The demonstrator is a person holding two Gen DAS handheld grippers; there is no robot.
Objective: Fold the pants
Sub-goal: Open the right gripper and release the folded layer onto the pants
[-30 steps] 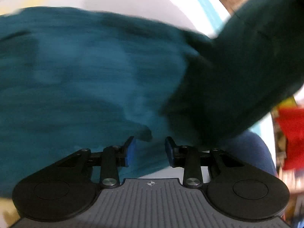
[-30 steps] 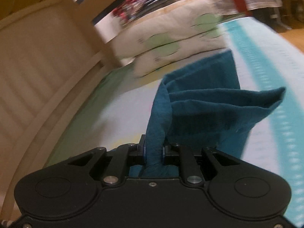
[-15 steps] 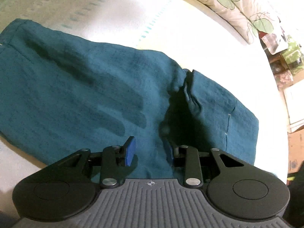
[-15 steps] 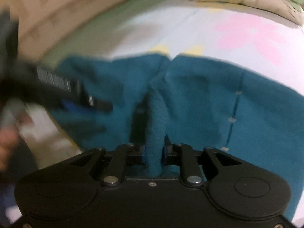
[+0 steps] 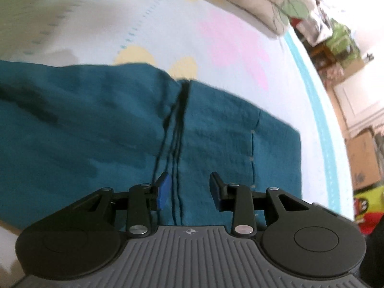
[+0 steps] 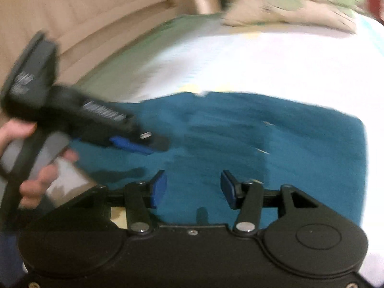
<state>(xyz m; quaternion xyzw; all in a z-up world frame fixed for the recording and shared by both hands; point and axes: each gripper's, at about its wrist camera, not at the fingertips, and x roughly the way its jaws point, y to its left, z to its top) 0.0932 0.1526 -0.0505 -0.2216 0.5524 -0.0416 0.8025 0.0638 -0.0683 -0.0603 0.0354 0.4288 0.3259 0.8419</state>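
Note:
The teal pants (image 5: 100,129) lie folded flat on the bed, a fold seam with dark drawstrings (image 5: 177,124) running down the middle. In the right wrist view the pants (image 6: 276,144) spread across the centre. My left gripper (image 5: 189,189) is open and empty just above the cloth near the seam; it also shows in the right wrist view (image 6: 134,144) at the left, held by a hand. My right gripper (image 6: 193,187) is open and empty over the pants' near edge.
The bed sheet (image 5: 216,24) is white with pink and yellow flowers and a teal stripe. Pillows (image 5: 259,2) lie at the head. A beige headboard (image 6: 84,24) is at the left. Boxes and clutter (image 5: 360,158) stand beyond the bed's right side.
My right gripper has let go of the pants fold and opened. The pants have dropped flat onto the bed. Both grippers have pulled back a little above the cloth.

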